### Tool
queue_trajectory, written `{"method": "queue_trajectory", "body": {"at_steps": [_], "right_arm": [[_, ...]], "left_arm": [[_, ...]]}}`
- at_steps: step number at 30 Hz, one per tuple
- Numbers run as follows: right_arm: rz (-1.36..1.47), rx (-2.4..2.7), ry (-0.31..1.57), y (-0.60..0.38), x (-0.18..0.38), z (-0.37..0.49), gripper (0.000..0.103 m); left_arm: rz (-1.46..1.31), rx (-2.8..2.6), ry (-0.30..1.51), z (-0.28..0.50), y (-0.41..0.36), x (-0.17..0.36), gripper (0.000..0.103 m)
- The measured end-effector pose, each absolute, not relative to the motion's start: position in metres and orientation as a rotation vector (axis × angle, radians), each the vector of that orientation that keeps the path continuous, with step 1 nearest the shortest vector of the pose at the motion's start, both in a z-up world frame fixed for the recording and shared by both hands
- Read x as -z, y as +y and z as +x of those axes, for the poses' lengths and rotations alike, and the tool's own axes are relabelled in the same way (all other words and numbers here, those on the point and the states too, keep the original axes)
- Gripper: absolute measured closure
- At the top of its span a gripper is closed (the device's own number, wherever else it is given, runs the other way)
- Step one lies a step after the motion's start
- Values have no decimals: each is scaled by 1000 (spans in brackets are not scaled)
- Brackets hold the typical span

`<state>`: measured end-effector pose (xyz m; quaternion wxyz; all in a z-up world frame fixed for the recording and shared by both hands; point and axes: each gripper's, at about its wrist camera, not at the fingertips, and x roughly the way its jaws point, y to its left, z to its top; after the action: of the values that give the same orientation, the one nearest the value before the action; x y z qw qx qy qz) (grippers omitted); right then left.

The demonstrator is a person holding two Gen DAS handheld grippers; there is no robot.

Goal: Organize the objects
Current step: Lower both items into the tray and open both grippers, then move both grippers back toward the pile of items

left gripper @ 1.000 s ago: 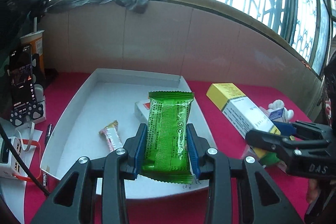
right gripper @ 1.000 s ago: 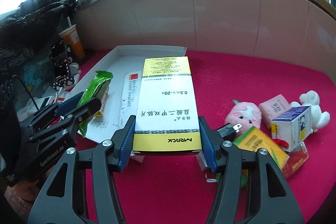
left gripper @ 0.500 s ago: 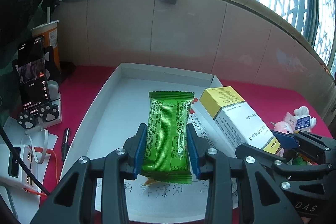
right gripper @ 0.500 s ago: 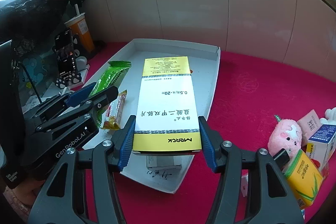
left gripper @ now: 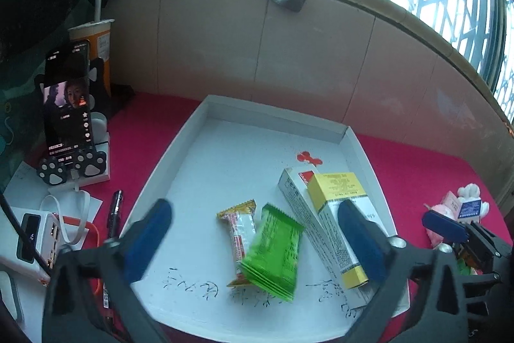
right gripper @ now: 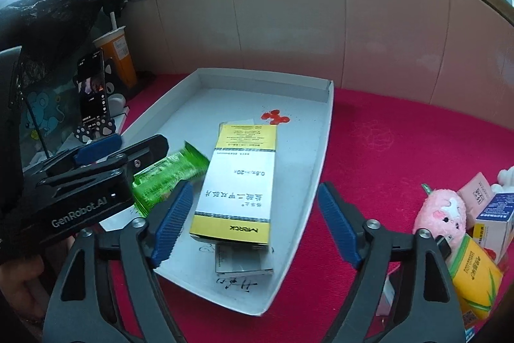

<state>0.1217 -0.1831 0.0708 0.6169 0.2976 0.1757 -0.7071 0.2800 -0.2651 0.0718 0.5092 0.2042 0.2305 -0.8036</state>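
Green snack packet (left gripper: 273,249): crinkled foil pouch with serrated ends, lay in the white cardboard tray (left gripper: 276,114) between the left gripper's (left gripper: 253,243) wide-spread jaws, which had just been opening, its edge resting on a smaller striped candy bar (left gripper: 239,233). Yellow-and-white Merck medicine box (right gripper: 237,182): rigid, glossy carton, lay loose ahead of the right gripper (right gripper: 253,224), whose jaws had likewise just been opening, stacked across a longer white carton (left gripper: 298,208). Risks, as judged: the slick box could slide off its uneven perch; a withdrawing blue pad (right gripper: 173,224) might snag the packet.
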Motion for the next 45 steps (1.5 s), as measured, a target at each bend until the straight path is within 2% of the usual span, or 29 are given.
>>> {"method": "queue_trajectory", "body": {"at_steps": [14, 45], "right_arm": [[627, 1718, 322, -127, -96, 105, 20], [683, 1895, 106, -28, -106, 25, 20]], "left_arm": [[444, 2005, 503, 255, -226, -92, 0], [627, 2209, 447, 189, -160, -80, 0]]}}
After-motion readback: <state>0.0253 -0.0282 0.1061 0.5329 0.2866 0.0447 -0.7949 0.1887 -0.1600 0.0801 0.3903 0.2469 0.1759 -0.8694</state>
